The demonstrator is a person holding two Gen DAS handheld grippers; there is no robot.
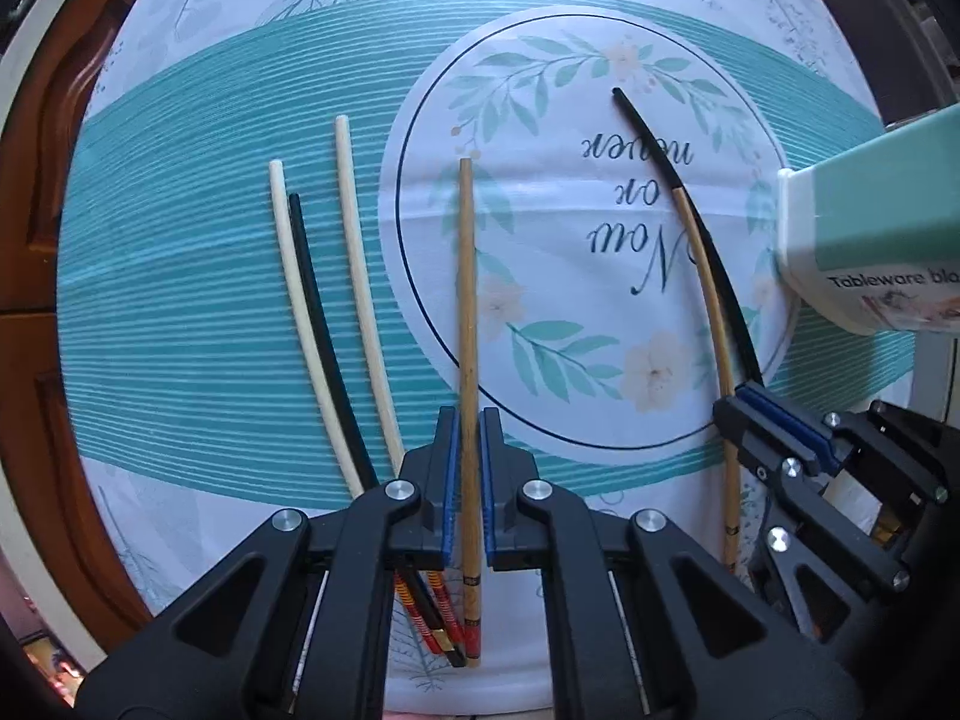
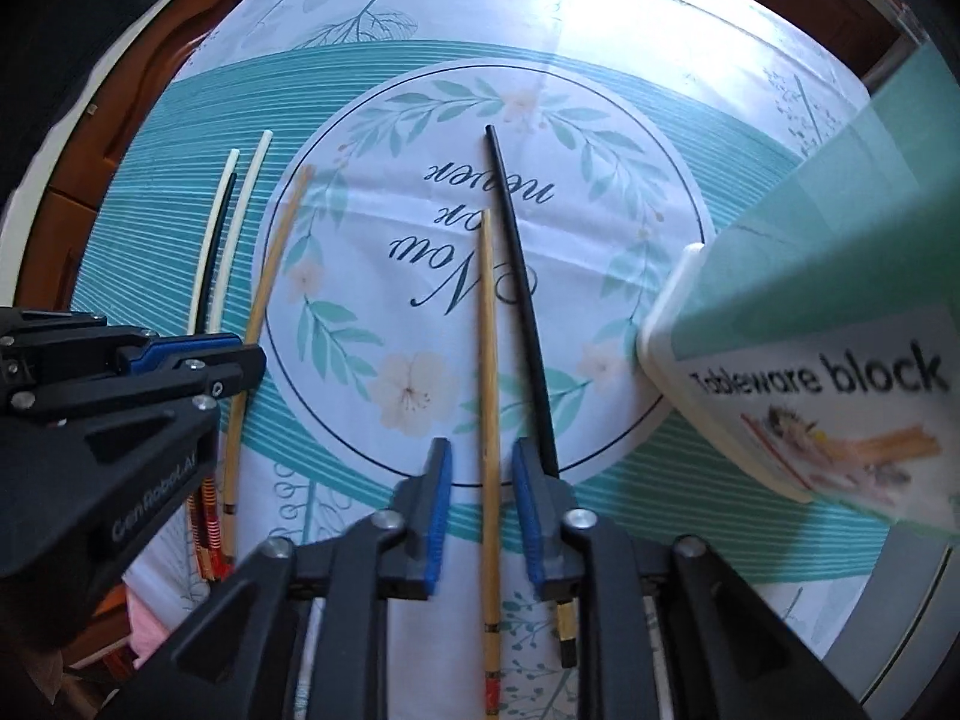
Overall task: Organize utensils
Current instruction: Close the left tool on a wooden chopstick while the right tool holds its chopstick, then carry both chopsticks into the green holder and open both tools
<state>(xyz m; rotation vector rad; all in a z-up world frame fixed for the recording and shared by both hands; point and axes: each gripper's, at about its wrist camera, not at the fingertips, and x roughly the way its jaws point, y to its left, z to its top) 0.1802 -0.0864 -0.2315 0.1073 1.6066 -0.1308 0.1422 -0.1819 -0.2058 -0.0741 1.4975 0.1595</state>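
Several chopsticks lie on the printed tablecloth (image 1: pixel 180 300). My left gripper (image 1: pixel 470 423) points down, shut on a bamboo chopstick (image 1: pixel 467 300), with both blue pads against its sides. To its left lie two cream chopsticks (image 1: pixel 363 300) and a black one (image 1: pixel 318 324). My right gripper (image 2: pixel 480 456) stands open astride a second bamboo chopstick (image 2: pixel 487 330), with a gap on each side of it. A black chopstick (image 2: pixel 522 276) runs under its right finger. The right gripper (image 1: pixel 735 408) also shows in the left wrist view. The left gripper (image 2: pixel 252 360) also shows in the right wrist view.
A mint and white box labelled "Tableware block" (image 2: pixel 810 330) stands tilted at the right, close to my right gripper. The same box (image 1: pixel 870 228) shows in the left wrist view. Brown wooden furniture (image 1: pixel 54 240) lies beyond the cloth's left edge.
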